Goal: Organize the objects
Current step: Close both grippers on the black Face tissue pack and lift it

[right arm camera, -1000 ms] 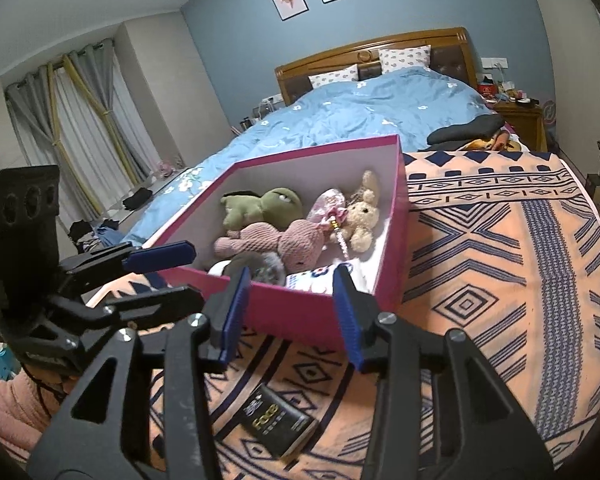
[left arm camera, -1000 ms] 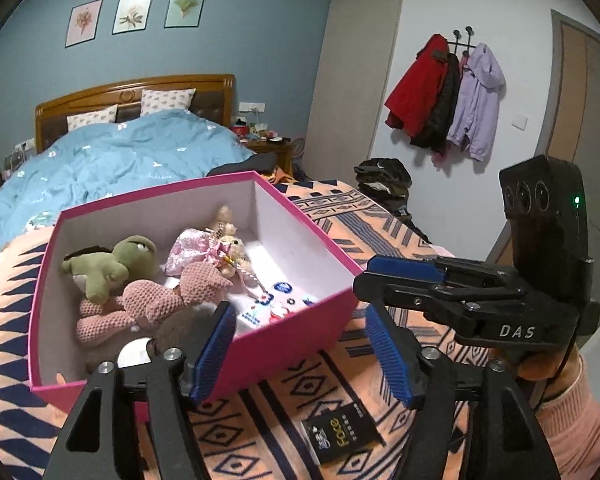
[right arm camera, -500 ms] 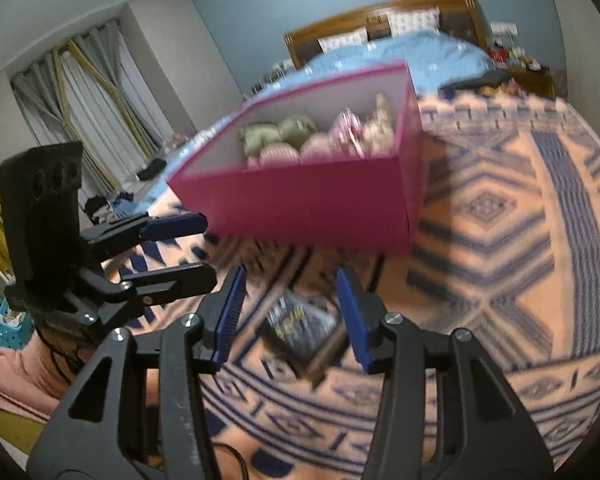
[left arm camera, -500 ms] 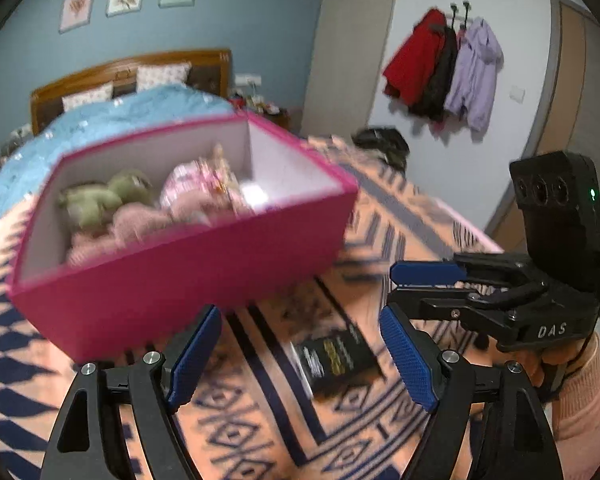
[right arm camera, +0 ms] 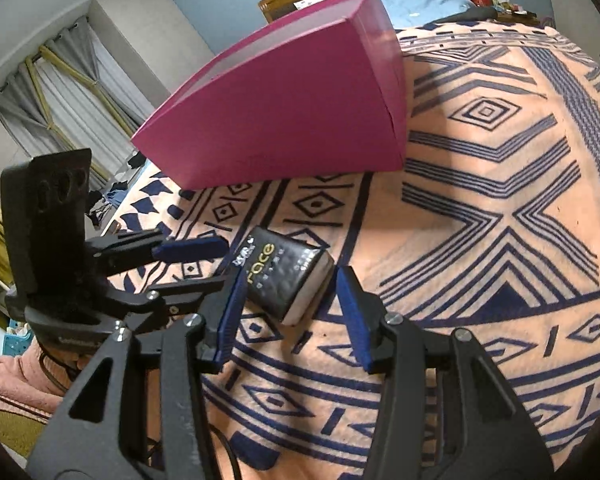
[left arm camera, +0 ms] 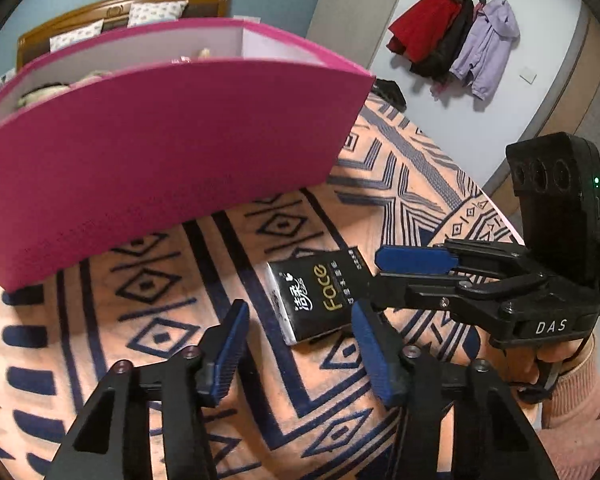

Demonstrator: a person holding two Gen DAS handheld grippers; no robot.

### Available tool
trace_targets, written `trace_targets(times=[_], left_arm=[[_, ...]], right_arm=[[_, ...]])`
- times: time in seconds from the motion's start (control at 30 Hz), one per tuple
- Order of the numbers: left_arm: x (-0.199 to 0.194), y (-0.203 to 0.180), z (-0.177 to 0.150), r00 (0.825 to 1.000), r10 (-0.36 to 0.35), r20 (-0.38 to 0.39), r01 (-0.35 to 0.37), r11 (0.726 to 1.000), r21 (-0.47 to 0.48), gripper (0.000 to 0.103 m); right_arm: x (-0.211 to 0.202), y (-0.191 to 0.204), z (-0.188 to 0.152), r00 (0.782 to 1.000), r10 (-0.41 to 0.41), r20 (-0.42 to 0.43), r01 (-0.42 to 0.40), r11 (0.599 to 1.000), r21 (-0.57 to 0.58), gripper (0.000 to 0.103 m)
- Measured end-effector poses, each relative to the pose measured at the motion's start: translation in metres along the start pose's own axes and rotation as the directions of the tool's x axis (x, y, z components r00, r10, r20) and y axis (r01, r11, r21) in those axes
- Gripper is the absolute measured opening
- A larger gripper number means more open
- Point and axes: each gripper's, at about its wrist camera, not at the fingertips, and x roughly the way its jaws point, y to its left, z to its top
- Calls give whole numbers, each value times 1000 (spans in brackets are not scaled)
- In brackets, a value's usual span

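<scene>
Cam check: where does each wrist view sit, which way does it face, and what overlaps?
Left wrist: on left gripper, looking down at black "Face" tissue pack; right gripper and pink sleeve visible.
Right wrist: on right gripper, same downward aim; left gripper visible.
Shared: pack, magenta cardboard box, orange patterned blanket.

Both tongs have dropped toward the tissue pack (left arm camera: pixel 318 300); left tongs (left arm camera: pixel 300 344) narrowed.

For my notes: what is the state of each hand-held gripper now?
Left hand-held gripper: open, just been closing, holds nothing.
Right hand-held gripper: open, holds nothing.
</scene>
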Motion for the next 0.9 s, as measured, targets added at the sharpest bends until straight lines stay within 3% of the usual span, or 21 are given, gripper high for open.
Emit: trace_targets(times=[0.33, 0.9], left_arm=[[6, -3, -1, 999, -52, -13, 52, 999, -16, 42], [-5, -9, -2, 998, -48, 36, 49, 999, -16, 41]], right_arm=[[7, -4, -2, 999, 34, -23, -33, 999, 30, 31], [-2, 5, -1, 1000, 27, 9, -28, 1000, 11, 28]])
